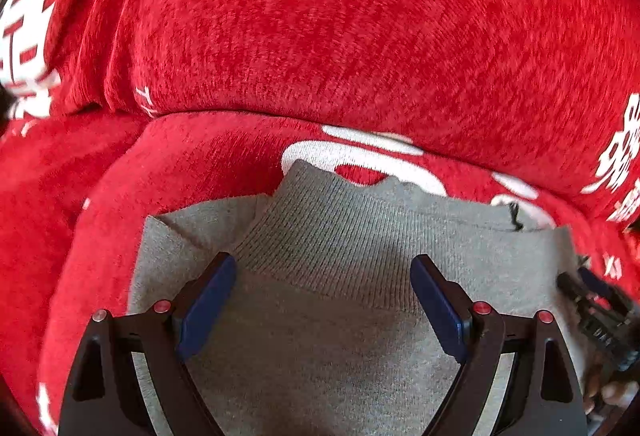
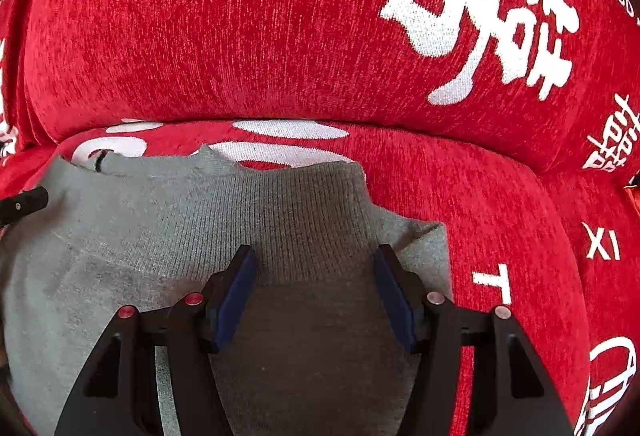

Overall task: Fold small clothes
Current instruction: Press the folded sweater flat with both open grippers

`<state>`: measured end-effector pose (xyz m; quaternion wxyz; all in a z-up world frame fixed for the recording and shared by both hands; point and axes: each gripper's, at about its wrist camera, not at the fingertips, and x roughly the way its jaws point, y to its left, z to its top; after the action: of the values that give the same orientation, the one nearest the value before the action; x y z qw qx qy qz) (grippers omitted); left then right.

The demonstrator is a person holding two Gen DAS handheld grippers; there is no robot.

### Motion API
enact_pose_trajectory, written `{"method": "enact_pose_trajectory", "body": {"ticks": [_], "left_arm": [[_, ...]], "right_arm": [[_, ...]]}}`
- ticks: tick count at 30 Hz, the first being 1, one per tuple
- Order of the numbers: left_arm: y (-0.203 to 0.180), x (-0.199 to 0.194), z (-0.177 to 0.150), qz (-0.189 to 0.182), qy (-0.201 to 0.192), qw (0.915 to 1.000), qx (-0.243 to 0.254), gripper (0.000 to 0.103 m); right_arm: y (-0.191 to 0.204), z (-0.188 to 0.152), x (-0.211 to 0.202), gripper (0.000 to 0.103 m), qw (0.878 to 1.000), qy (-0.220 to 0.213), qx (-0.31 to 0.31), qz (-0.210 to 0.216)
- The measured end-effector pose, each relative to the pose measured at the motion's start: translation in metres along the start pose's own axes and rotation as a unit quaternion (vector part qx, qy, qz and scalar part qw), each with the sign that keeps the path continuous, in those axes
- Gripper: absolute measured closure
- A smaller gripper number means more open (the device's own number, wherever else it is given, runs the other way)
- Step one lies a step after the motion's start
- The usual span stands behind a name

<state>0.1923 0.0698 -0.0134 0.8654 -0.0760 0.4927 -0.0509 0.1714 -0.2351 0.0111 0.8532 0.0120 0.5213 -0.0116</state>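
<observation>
Both claws (image 1: 323, 268) (image 2: 316, 256) agape over grey garment (image 1: 320, 336) on red cushion (image 1: 320, 35).

Pretty bright, even daylight in both views, no glare. Heavy fisheye bending with dark vignetted corners. The red cushion (image 1: 360, 15) looks a bit soft, and a shadow falls on the grey garment (image 2: 312, 336).

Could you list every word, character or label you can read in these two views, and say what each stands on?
"THE BIGD", cut off at the frame edge: small white letters on the red cover, top right.
"XI": white, on the cover's seat part, right side.
"T": white, just below that.
Large white double-happiness style characters: decorative, on the cover.
Smaller white characters at the cover's edges: too distorted to read.
Grey garment: no text visible.
</observation>
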Motion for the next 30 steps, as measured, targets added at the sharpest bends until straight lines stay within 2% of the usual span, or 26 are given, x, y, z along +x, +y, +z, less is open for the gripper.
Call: {"method": "enact_pose_trajectory", "body": {"ticks": [2,4,7,11,13,14,17,20,23,26,28,30], "left_arm": [[-0.007,-0.017,-0.004,0.027,-0.022,0.9993,0.012,0.013],[-0.012,-0.035,-0.014,0.022,-0.032,0.9991,0.017,0.013],[-0.028,-0.052,-0.037,-0.003,-0.038,0.9988,0.029,0.013],[-0.041,-0.052,-0.068,0.03,-0.034,0.9975,0.054,0.013],[-0.034,-0.045,-0.077,0.054,-0.019,0.997,0.053,0.013],[-0.028,-0.046,-0.078,0.058,-0.021,0.9968,0.052,0.013],[-0.003,-0.056,-0.075,0.045,-0.029,0.9978,0.039,0.013],[0.008,-0.069,-0.074,0.047,-0.028,0.9981,0.029,0.013],[0.002,-0.085,-0.079,0.038,-0.037,0.9986,0.008,0.013],[-0.023,-0.092,-0.095,0.014,-0.04,0.9988,0.026,0.013],[-0.037,-0.092,-0.106,0.027,-0.044,0.9971,0.056,0.013],[-0.04,-0.088,-0.116,0.048,-0.041,0.995,0.077,0.013]], "right_arm": [[-0.001,-0.001,-0.008,0.038,1.0,0.001,0.007,-0.009],[0.0,-0.006,-0.026,0.038,1.0,-0.017,0.012,-0.016],[0.017,-0.019,-0.055,0.038,0.999,-0.039,-0.002,0.018],[0.052,-0.039,-0.064,0.038,0.997,-0.024,-0.036,0.057],[0.064,-0.049,-0.059,0.038,0.997,-0.011,-0.059,0.05],[0.063,-0.054,-0.059,0.038,0.997,-0.02,-0.065,0.043],[0.035,-0.056,-0.063,0.037,0.999,-0.024,-0.024,0.025],[0.003,-0.057,-0.066,0.037,0.999,-0.019,0.021,0.019],[0.005,-0.06,-0.082,0.035,1.0,-0.018,0.016,-0.017],[0.029,-0.071,-0.105,0.035,0.999,-0.036,-0.004,0.029],[0.056,-0.083,-0.114,0.035,0.997,-0.039,-0.047,0.052],[0.071,-0.094,-0.113,0.035,0.995,-0.037,-0.078,0.052]]}}
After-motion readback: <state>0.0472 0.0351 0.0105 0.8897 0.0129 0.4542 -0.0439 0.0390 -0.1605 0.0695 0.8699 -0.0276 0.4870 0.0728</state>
